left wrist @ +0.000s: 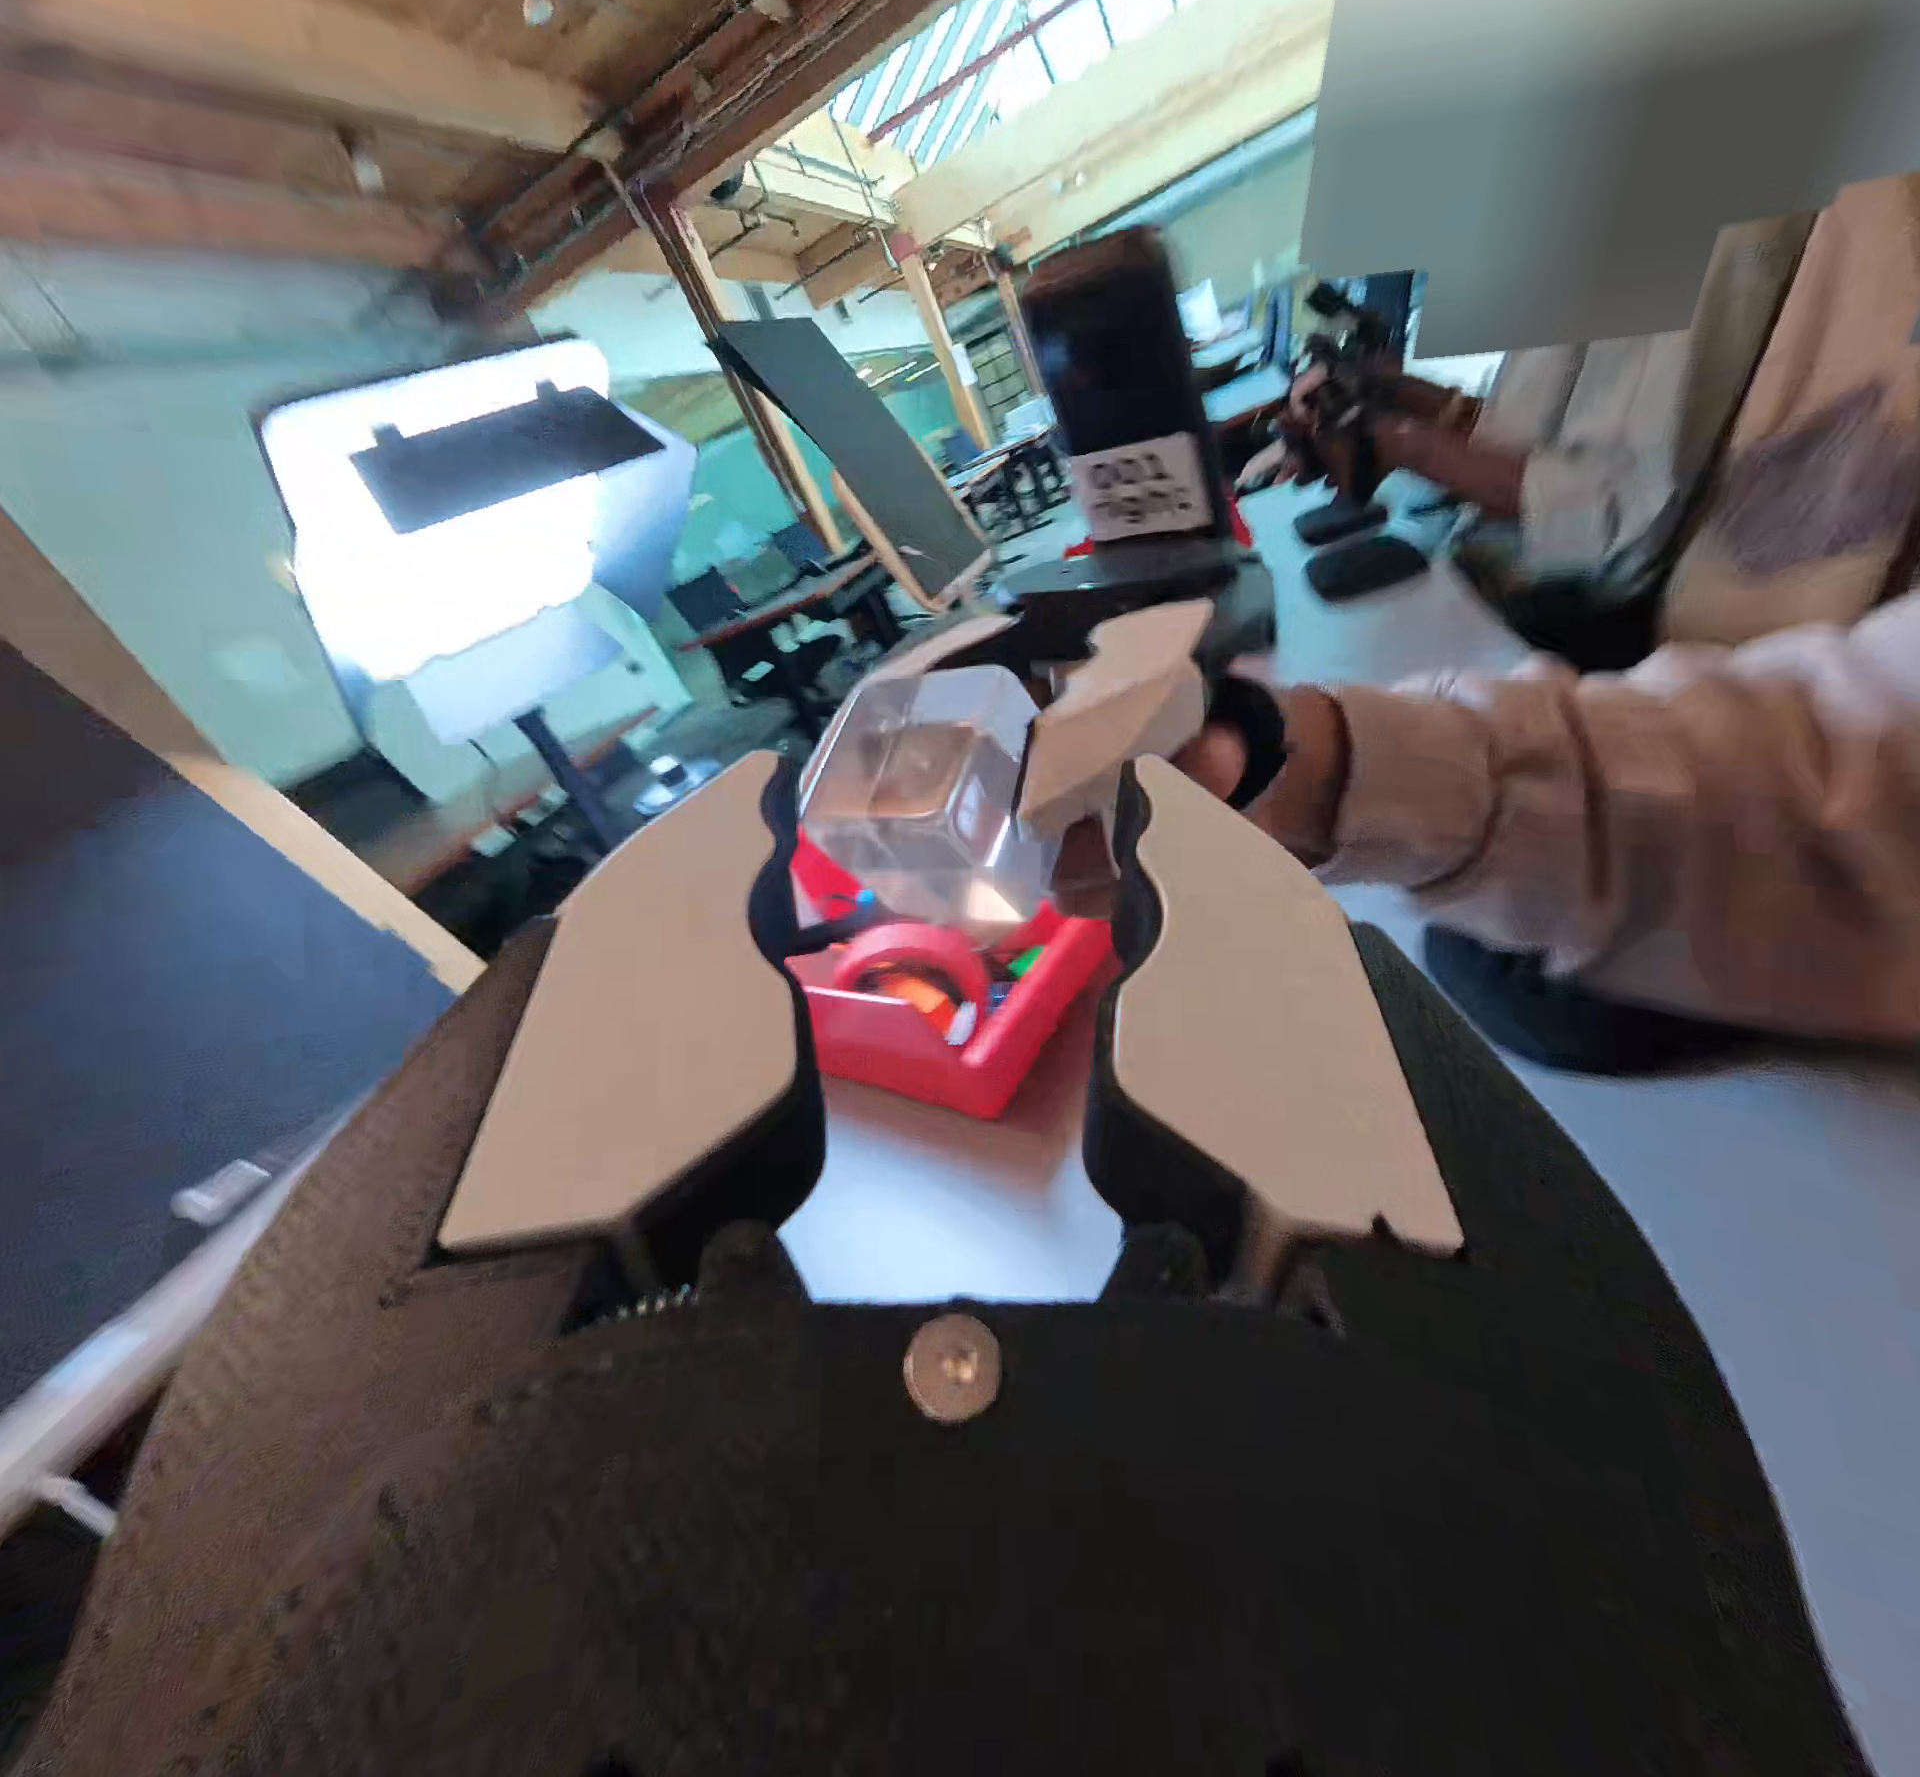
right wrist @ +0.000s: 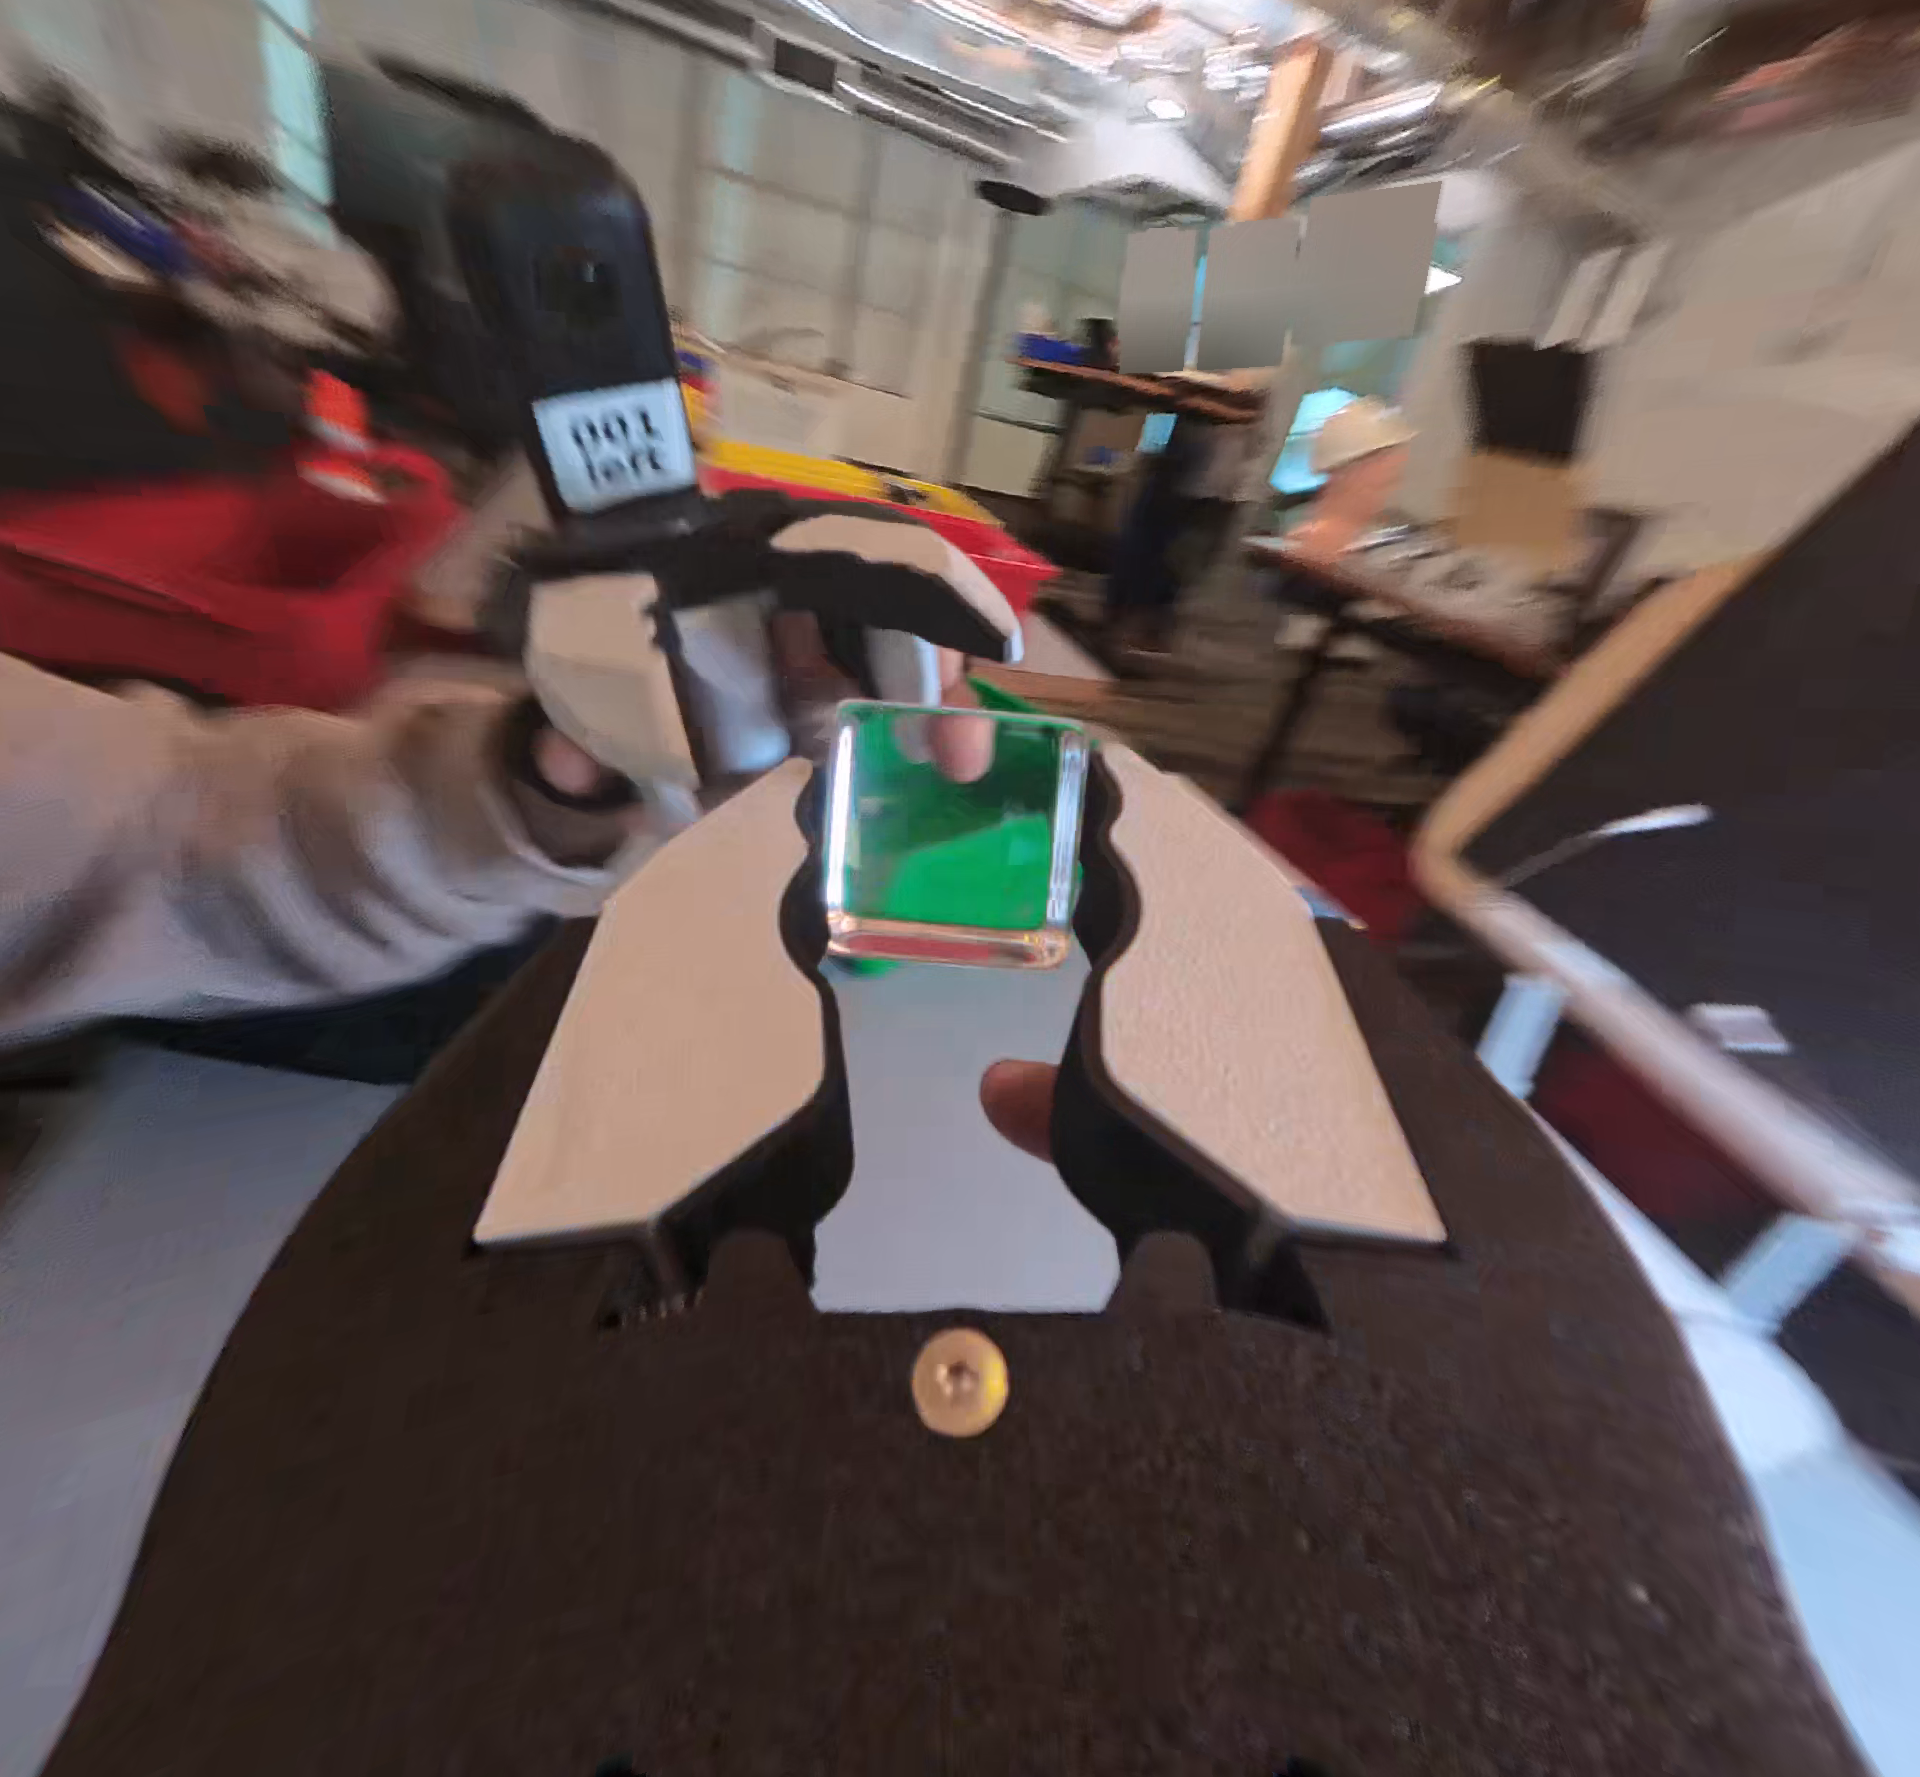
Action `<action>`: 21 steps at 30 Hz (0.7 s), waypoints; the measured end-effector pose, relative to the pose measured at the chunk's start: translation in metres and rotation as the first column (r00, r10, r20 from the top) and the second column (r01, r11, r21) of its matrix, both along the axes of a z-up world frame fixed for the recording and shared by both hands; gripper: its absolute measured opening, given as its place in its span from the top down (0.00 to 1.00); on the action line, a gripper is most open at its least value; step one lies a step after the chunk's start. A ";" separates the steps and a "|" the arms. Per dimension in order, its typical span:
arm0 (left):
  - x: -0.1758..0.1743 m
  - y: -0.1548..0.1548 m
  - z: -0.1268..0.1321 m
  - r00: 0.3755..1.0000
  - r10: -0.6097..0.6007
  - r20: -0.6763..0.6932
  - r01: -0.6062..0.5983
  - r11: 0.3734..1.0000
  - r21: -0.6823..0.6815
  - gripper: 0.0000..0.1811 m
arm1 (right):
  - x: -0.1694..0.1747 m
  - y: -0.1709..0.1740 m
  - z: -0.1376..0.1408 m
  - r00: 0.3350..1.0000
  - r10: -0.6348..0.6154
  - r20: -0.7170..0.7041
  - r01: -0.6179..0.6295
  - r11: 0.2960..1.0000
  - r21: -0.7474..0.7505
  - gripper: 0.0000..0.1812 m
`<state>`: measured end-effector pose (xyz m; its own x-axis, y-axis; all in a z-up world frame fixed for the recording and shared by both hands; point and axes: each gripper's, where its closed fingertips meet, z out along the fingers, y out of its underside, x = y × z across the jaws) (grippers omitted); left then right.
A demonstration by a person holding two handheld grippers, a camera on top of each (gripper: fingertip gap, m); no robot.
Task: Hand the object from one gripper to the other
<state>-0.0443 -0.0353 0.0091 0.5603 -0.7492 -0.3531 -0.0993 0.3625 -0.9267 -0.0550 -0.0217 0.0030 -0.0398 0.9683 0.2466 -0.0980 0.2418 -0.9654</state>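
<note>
Handover in progress: clear cube (right wrist: 954, 834) sits pinched between the right gripper (right wrist: 956, 818) fingertips, presented at 12 o'clock so the left gripper (left wrist: 951, 818), its 2 fingers spread and just short, can, I judge, close on free faces.

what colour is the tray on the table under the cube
Red: the shallow red plastic tray of small items sits below the clear glass cube. Clearest in the left wrist view.

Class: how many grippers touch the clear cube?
1. Only the right gripper clamps the cube; the left gripper is open, short of it.
</note>
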 end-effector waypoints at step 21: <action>-0.021 0.030 -0.022 0.956 0.246 -0.160 -0.230 0.967 0.113 0.75 | -0.002 -0.007 -0.009 0.991 0.039 0.126 -0.032 0.998 -0.058 0.64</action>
<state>-0.0654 -0.0048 -0.0126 0.6435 -0.5612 -0.5206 -0.3475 0.3917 -0.8519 -0.0573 -0.0288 -0.0060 -0.1020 0.9779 0.1827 0.0183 0.1854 -0.9825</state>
